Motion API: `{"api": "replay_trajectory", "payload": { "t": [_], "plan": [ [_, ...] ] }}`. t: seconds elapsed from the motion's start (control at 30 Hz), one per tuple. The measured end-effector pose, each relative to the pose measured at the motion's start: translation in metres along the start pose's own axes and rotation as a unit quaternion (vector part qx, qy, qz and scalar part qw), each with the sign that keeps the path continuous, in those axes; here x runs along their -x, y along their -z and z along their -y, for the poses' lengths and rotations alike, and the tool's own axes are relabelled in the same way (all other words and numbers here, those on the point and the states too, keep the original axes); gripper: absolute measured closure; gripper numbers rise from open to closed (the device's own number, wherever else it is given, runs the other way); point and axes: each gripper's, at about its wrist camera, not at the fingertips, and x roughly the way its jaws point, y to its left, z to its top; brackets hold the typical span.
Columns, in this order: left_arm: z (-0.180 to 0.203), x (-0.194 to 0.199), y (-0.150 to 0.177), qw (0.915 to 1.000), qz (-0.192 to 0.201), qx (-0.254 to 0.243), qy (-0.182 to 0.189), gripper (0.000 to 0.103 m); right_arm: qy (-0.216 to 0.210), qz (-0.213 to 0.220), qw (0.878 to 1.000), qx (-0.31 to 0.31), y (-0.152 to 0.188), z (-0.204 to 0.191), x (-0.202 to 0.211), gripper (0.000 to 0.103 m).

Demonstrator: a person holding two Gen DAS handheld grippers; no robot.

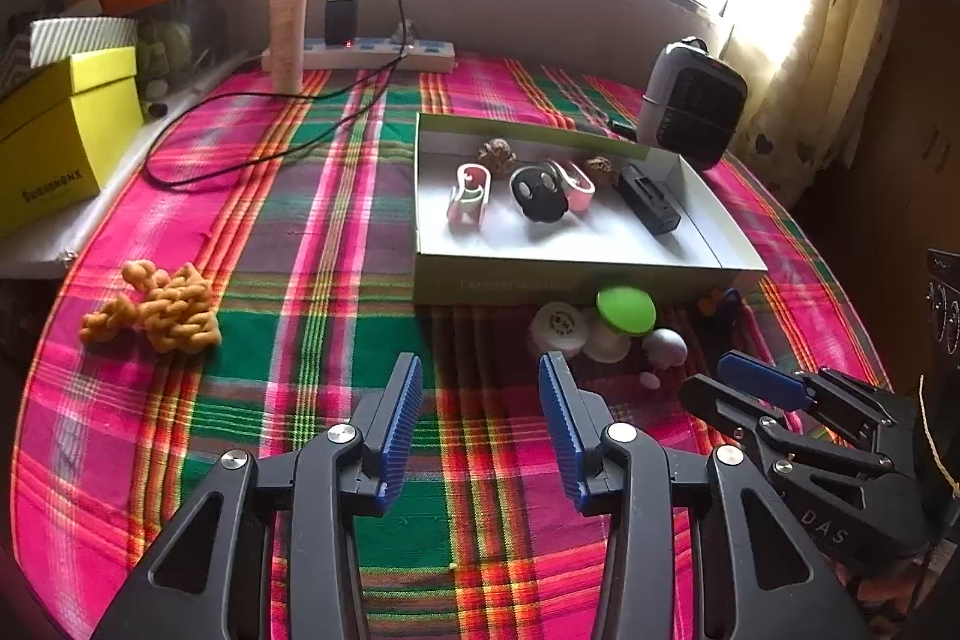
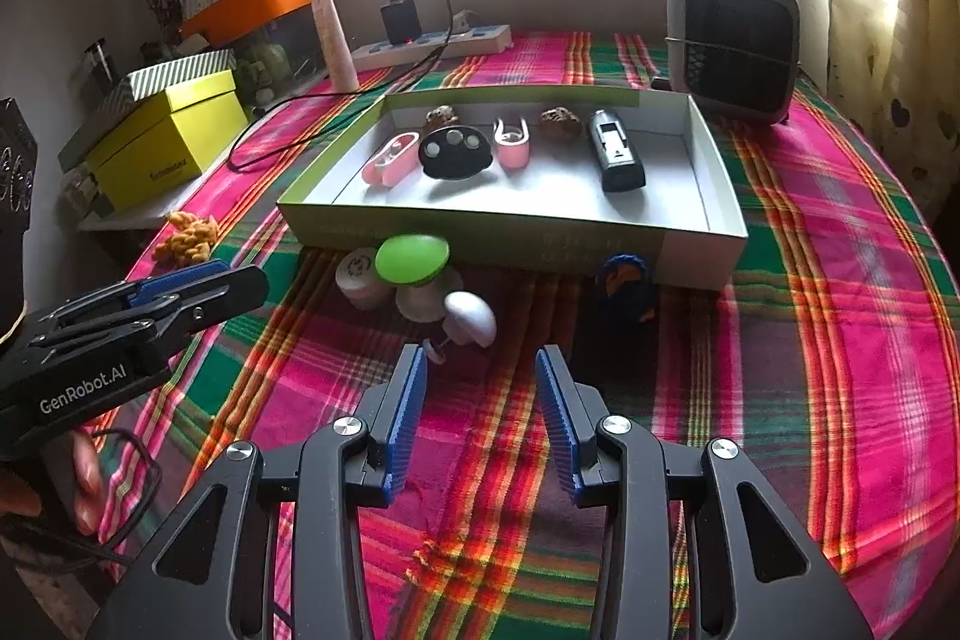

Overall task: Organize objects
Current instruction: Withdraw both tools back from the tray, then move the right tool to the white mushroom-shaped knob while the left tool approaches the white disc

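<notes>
Small blue-and-orange item (image 2: 624,280) against front wall of shallow box (image 2: 690,250): dark, in shadow, identity unclear. Two brown lumps (image 2: 561,122) at box's far wall too blurred to name. Pin-like piece (image 2: 433,349) beside white cap (image 2: 471,317) barely resolved.

Left gripper (image 1: 480,400) low over plaid cloth (image 1: 300,340), empty, fingers spread wide. Right gripper (image 2: 480,388) likewise empty and wide, just short of white cap and green-lidded piece (image 2: 412,258). Knotted orange rope (image 1: 162,316) off left, well apart from box. Box contents: pink clips, black disc, dark device.
</notes>
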Motion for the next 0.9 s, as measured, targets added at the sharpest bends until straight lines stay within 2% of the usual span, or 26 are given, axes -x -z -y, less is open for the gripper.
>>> {"api": "replay_trajectory", "payload": {
  "t": [0.4, 0.53, 0.9],
  "plan": [
    [-0.005, -0.011, 0.001, 0.9998, -0.014, 0.009, 0.006, 0.063, -0.001, -0.018, 0.999, 0.033, -0.007, -0.007, -0.017, 0.063],
    [-0.005, -0.014, 0.0, 0.9998, -0.017, 0.01, 0.006, 0.063, 0.003, -0.024, 0.999, 0.042, -0.011, -0.009, -0.023, 0.056],
    [-0.005, -0.022, -0.003, 0.9995, -0.027, 0.011, 0.008, 0.063, 0.021, -0.03, 0.998, 0.059, -0.016, -0.011, -0.031, 0.056]
  ]
}}
